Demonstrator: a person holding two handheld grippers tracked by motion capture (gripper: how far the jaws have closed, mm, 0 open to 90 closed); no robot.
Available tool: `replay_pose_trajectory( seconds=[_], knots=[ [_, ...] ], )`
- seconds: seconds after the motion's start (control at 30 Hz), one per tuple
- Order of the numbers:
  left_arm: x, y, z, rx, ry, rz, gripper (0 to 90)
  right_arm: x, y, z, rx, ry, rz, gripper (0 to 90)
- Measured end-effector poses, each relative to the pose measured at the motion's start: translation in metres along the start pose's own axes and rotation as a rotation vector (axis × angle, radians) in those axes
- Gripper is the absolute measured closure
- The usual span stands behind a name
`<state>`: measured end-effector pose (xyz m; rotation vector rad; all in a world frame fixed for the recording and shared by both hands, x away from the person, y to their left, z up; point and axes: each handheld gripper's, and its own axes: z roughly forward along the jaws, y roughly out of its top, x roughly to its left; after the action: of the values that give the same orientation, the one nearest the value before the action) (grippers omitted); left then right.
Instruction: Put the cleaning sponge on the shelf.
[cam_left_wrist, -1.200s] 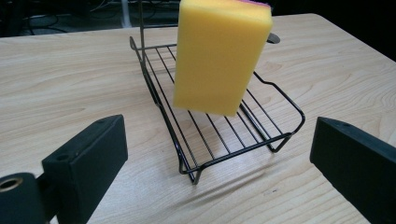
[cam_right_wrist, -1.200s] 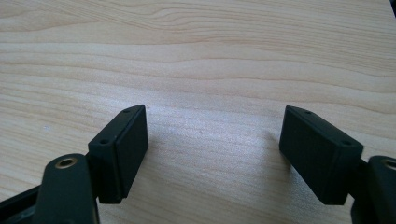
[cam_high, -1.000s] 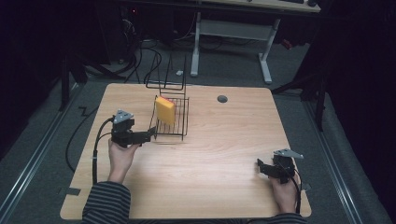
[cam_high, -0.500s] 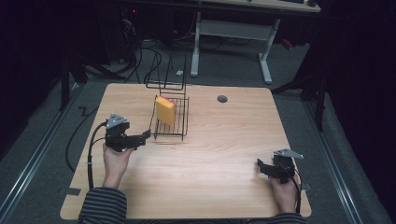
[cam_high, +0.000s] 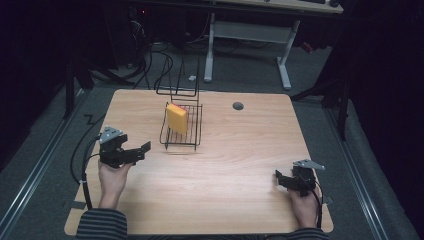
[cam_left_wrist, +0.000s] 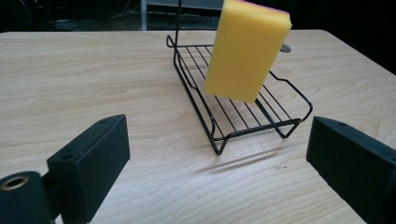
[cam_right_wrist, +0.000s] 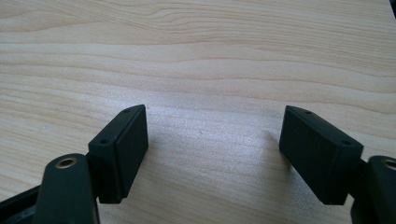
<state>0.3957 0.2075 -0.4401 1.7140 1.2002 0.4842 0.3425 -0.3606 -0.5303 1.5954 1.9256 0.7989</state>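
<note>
A yellow sponge (cam_high: 176, 118) stands on edge in a black wire rack (cam_high: 192, 136) at the table's middle back; in the left gripper view the sponge (cam_left_wrist: 246, 49) leans on the rack (cam_left_wrist: 243, 112) ahead of my jaws. My left gripper (cam_high: 143, 150) sits left of the rack, apart from it, open and holding nothing. My left gripper (cam_left_wrist: 219, 168) has its jaws spread wide. My right gripper (cam_high: 278, 179) rests near the table's front right, open and holding nothing. In the right gripper view my right gripper (cam_right_wrist: 212, 149) hovers over bare wood.
The wooden table (cam_high: 235, 150) has a round grey grommet (cam_high: 238, 106) at the back right of the rack. Cables trail from both grippers off the table's sides. A desk frame (cam_high: 250, 35) and dark floor lie beyond the far edge.
My left gripper has drawn back from the rack, toward the left and the front edge. The sponge stays in the rack. My right gripper has not moved.
</note>
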Motion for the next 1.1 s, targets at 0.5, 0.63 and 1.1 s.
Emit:
replay_pose_trajectory(
  seconds=[0.5,0.63,1.1],
  knots=[
    [0.012,-0.016,-0.015,0.0,0.03,-0.027,7.9,0.0,0.0,0.0,-0.001,-0.001,0.0,24.1],
    [0.014,-0.02,-0.015,0.003,0.027,-0.028,8.9,0.0,0.0,0.0,-0.001,-0.001,0.0,24.1],
    [0.015,-0.038,-0.013,0.026,0.033,-0.044,9.3,0.0,0.0,0.0,-0.001,-0.001,0.0,24.0]
  ],
)
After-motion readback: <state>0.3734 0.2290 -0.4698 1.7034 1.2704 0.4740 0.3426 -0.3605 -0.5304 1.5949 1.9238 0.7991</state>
